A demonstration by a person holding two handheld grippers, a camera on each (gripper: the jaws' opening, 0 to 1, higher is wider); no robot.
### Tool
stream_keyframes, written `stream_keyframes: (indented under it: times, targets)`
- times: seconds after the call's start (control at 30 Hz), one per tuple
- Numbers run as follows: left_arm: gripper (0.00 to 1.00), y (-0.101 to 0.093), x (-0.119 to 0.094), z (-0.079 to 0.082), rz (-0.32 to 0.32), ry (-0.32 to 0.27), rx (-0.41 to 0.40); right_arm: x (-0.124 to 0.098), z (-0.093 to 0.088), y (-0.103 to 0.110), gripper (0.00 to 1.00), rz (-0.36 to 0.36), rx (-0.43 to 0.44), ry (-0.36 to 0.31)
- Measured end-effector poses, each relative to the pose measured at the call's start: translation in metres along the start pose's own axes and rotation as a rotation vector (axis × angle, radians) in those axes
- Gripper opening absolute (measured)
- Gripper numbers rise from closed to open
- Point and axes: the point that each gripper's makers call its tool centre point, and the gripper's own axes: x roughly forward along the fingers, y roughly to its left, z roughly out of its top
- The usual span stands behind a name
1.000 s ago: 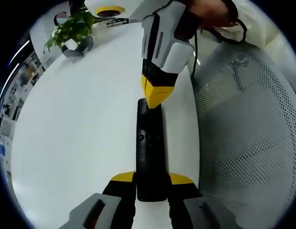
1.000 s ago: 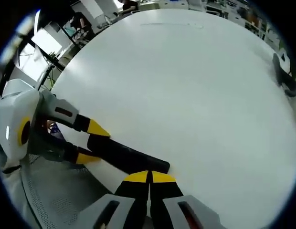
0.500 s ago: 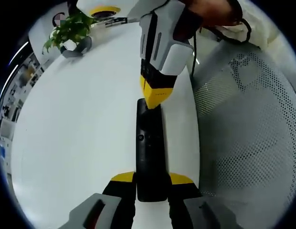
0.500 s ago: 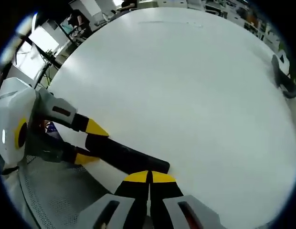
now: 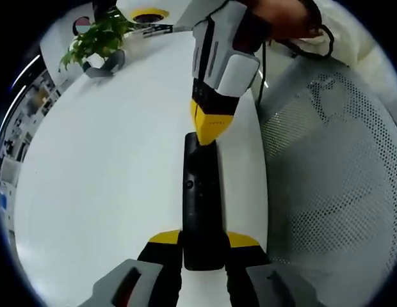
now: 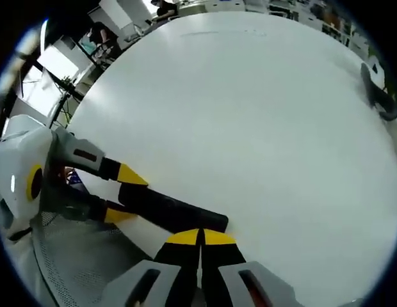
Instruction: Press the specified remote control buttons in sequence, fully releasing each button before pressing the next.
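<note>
The left hand-held gripper (image 5: 203, 246) is clamping the remote (image 5: 202, 198) steady on the surface (image 5: 102, 166) while the right hand-held gripper (image 5: 211, 131), tips clenched, is pressing its far end.

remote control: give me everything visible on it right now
The remote control is a long, slim black bar, matte plastic by its look, lying flat near the edge of the white table. A small round button shows at mid-length on its face. The left gripper clamps its near end between yellow-tipped jaws. The right gripper, jaws shut, has its yellow tip down at the far end; actual contact can't be confirmed. In the right gripper view it lies diagonally.
</note>
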Motion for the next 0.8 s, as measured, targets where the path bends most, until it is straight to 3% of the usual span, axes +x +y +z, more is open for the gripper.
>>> stream_keyframes:
  times: [0.2, 0.8]
  targets:
    - [0.24, 0.0, 0.0, 0.0, 0.0, 0.002, 0.001, 0.002, 0.009, 0.007, 0.0, 0.028, 0.006, -0.01]
    - [0.24, 0.0, 0.0, 0.0, 0.002, 0.002, -0.004, 0.008, 0.003, 0.01, 0.0, 0.026, -0.007, 0.028]
